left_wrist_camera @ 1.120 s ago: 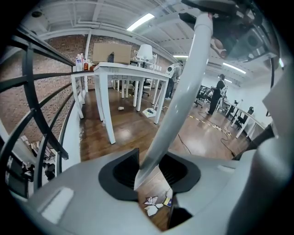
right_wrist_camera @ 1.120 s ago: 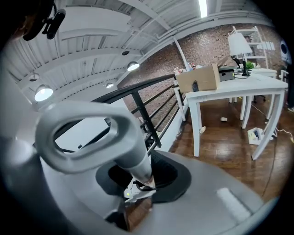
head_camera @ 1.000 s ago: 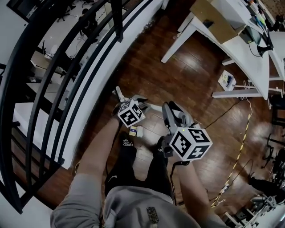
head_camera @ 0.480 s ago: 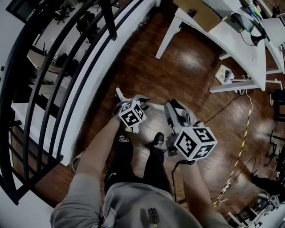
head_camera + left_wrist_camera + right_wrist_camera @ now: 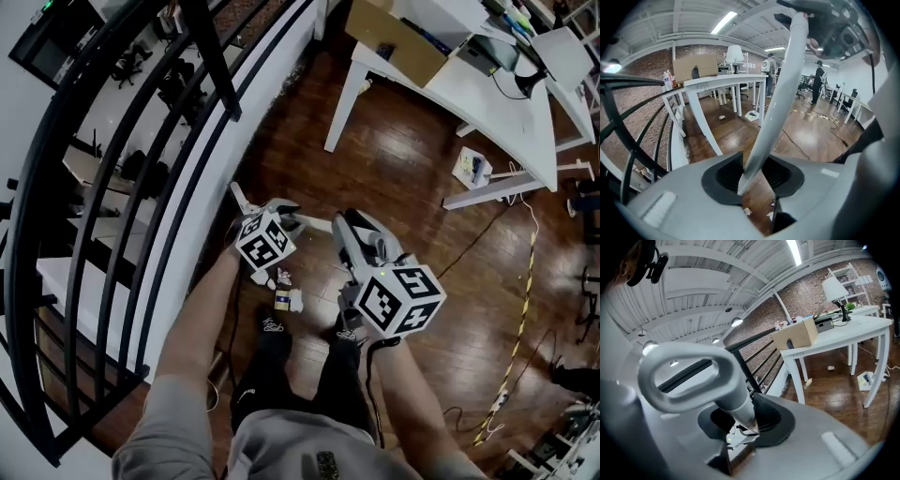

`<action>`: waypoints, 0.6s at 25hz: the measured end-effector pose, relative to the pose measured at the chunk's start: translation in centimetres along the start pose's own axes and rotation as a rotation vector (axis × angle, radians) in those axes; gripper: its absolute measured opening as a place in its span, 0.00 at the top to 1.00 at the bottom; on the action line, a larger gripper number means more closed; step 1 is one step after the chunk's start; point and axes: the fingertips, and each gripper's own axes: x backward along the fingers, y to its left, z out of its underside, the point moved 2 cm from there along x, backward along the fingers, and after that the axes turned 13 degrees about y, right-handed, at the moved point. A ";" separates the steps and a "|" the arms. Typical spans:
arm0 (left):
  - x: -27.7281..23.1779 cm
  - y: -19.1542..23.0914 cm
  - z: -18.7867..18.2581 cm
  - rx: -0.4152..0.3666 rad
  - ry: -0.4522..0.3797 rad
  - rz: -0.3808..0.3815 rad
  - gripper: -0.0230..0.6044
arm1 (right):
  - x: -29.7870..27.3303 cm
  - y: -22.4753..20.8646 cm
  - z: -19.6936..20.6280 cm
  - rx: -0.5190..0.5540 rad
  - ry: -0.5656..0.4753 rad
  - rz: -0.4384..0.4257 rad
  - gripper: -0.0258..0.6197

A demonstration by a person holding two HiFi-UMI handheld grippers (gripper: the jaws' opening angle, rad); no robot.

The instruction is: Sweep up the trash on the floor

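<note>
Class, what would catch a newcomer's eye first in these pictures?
The two grippers at the centre: the left gripper clamps a pale pole, the right gripper a looped handle. Scraps of trash lie on the dark wood floor by the person's shoes, beside a black railing.

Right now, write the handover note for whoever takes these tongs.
Left tongs: shut on the handle, partway along its shaft.
Right tongs: shut on the handle just below its loop end; one handle seems to span both.
Trash: scraps on the floor by the shoes; more bits under the table.
Done: tool gripped; nothing visibly swept.
Left: sweep it all up. The broom head is not in view.
</note>
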 end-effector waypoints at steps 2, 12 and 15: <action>-1.6 0.2 1.5 0.002 0.020 0.024 0.76 | -1.7 -0.3 1.3 0.005 0.022 0.008 0.83; -4.2 -3.5 1.2 0.083 -0.015 0.079 0.76 | -1.0 -1.4 3.1 0.085 0.113 0.022 0.83; -4.0 -5.4 1.0 0.113 -0.007 0.066 0.76 | 0.5 -1.4 4.0 0.114 0.134 -0.001 0.83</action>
